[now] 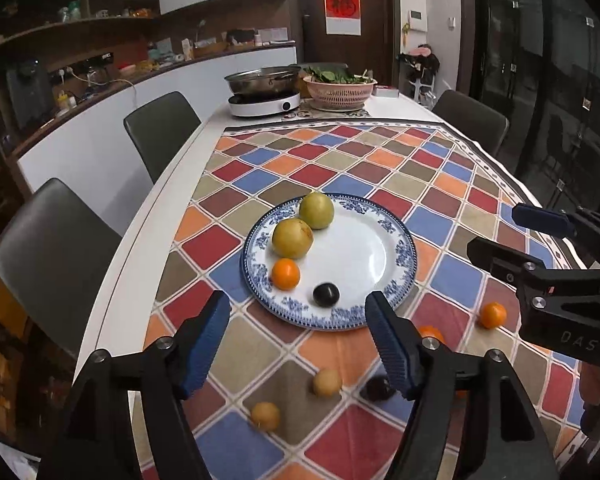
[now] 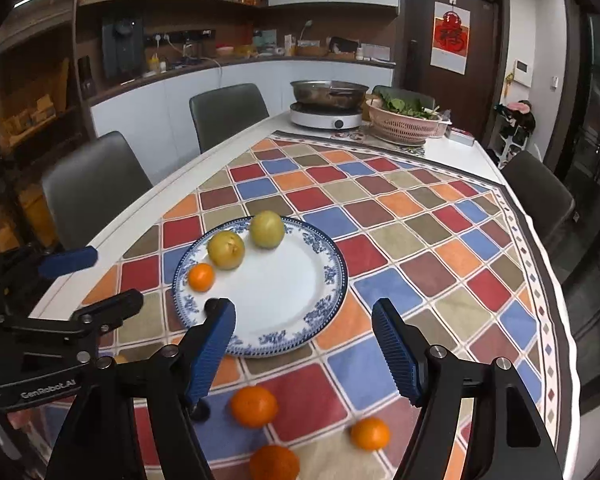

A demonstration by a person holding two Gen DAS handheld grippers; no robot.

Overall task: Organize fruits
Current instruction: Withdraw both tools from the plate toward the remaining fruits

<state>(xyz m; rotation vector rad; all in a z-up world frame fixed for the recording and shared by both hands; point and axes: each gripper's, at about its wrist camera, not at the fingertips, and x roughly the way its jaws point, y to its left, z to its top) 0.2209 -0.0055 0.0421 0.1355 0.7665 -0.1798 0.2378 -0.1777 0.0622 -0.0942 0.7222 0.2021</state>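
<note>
A blue-and-white plate [image 1: 364, 248] [image 2: 288, 288] sits on the chequered tablecloth. It holds two yellow-green round fruits [image 1: 293, 238] [image 2: 226, 249], a small orange [image 1: 285, 273] [image 2: 201, 277] and a dark plum [image 1: 326, 294]. My left gripper [image 1: 298, 344] is open and empty, just short of the plate's near rim. My right gripper [image 2: 304, 350] is open and empty, above the cloth near the plate. Loose on the cloth lie two small tan fruits [image 1: 327, 382], a dark plum [image 1: 376, 388] half hidden by a finger, and several oranges [image 2: 254, 406] [image 1: 493, 315].
An induction cooker with a steel pot [image 1: 265, 92] [image 2: 327, 110] and a pink basket of greens [image 1: 339, 87] [image 2: 404, 118] stand at the table's far end. Dark chairs [image 1: 52, 256] [image 2: 94, 184] line the left edge, and one more stands on the right [image 1: 472, 118].
</note>
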